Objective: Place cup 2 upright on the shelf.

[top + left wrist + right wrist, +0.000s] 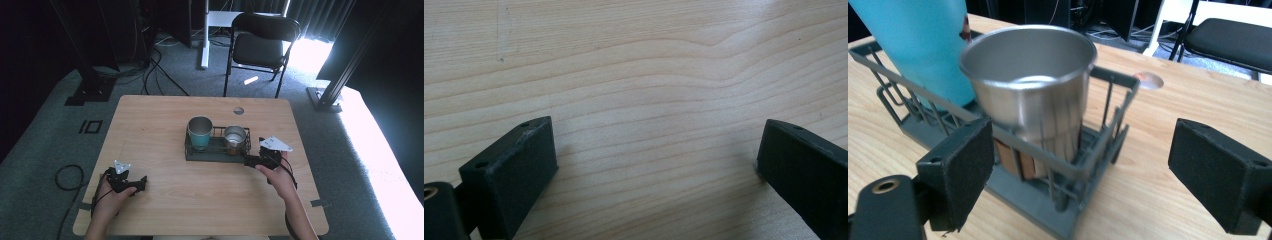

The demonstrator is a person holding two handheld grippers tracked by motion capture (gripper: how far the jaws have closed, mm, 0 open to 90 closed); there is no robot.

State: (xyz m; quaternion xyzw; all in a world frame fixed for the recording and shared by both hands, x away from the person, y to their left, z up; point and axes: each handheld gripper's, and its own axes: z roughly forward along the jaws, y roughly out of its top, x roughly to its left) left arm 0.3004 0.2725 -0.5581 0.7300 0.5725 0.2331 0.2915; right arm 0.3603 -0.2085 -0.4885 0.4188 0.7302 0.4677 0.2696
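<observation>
Bare tabletop is lying open left of the wire rack, whose rail is blocking the steel cup low down.

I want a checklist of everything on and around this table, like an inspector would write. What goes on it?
Surface: wooden table, bare wood apart from the rack, with a round hole near its far edge.
Job's things: dark wire rack mid-table holding a teal cup and a steel cup, both upright, side by side.
Clutter: nothing seen.
Grippers: left gripper open over bare wood, away from the rack; right gripper open, at the rack's end by the steel cup.
Cables: black cable coiled on the floor at left; more by the far stands.
Surroundings: grey carpet, black folding chair, dark curtains, bright light at right.
</observation>
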